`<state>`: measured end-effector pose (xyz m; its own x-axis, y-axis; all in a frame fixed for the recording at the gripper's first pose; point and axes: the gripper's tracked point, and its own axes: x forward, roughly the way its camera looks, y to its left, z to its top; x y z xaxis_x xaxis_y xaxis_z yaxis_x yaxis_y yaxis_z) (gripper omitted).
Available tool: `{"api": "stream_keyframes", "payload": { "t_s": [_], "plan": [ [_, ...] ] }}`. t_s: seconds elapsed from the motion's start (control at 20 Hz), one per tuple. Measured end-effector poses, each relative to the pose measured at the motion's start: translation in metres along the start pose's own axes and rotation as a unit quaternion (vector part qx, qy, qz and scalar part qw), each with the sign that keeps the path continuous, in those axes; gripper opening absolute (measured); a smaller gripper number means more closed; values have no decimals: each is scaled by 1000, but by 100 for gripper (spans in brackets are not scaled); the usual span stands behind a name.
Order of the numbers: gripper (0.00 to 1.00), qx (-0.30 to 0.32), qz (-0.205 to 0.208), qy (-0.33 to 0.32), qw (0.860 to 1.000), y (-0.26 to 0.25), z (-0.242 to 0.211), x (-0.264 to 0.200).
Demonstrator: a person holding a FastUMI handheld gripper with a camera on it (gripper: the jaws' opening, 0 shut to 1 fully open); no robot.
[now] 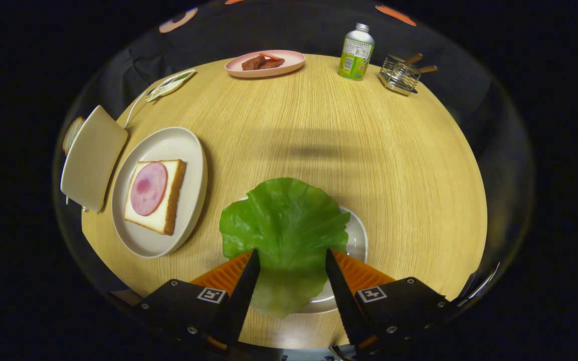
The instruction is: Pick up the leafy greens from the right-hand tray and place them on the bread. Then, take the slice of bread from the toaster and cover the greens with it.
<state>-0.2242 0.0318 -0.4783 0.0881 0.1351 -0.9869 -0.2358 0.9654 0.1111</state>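
gripper fingers stand wide apart, one on each side of a green lettuce leaf, with a clear gap between each black serrated inner edge and nothing pressed between them. the leaf lies flat on a small white tray, covering most of it and spilling over the near rim toward the camera. its near part sits between the fingers; its broader, ruffled part spreads just ahead of the fingertips. whether the fingertips touch the leaf or hover above it cannot be told.

the leaf's pale central rib runs straight away from the gripper, so the fingers straddle its long axis and would close across its width.

ahead and to the left of the fingers, near the leaf's tray but apart from it, an oval cream plate holds a slice of bread topped with a round pink slice of ham. just beyond that plate, at the round wooden table's left edge, stands a cream toaster with the edge of another bread slice showing behind it.

far across the table are a pink plate of brown meat pieces, a green bottle and a wire holder.

judging from this, the leaf is not yet lifted; once gripped it must travel left and slightly forward to reach the bread.
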Motion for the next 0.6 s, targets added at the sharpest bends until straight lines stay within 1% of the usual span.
{"api": "stream_keyframes", "payload": {
  "t_s": [0.2, 0.25, 0.35, 0.4, 0.45, 0.5, 0.55, 0.6],
  "plan": [
    [71, 13, -3, 2, 1000, 1, 2, 0],
    [67, 22, -8, 2, 1000, 1, 3, 1],
    [49, 42, -15, 3, 999, 3, 4, -1],
    [37, 41, -18, 0, 999, 4, 4, 1],
    [31, 41, -20, -3, 999, 7, 6, 0],
    [20, 38, -21, -6, 999, 9, 6, 1],
    [16, 36, -20, -7, 999, 10, 7, 1],
    [9, 38, -21, -9, 999, 10, 7, 0]
  ]
}}
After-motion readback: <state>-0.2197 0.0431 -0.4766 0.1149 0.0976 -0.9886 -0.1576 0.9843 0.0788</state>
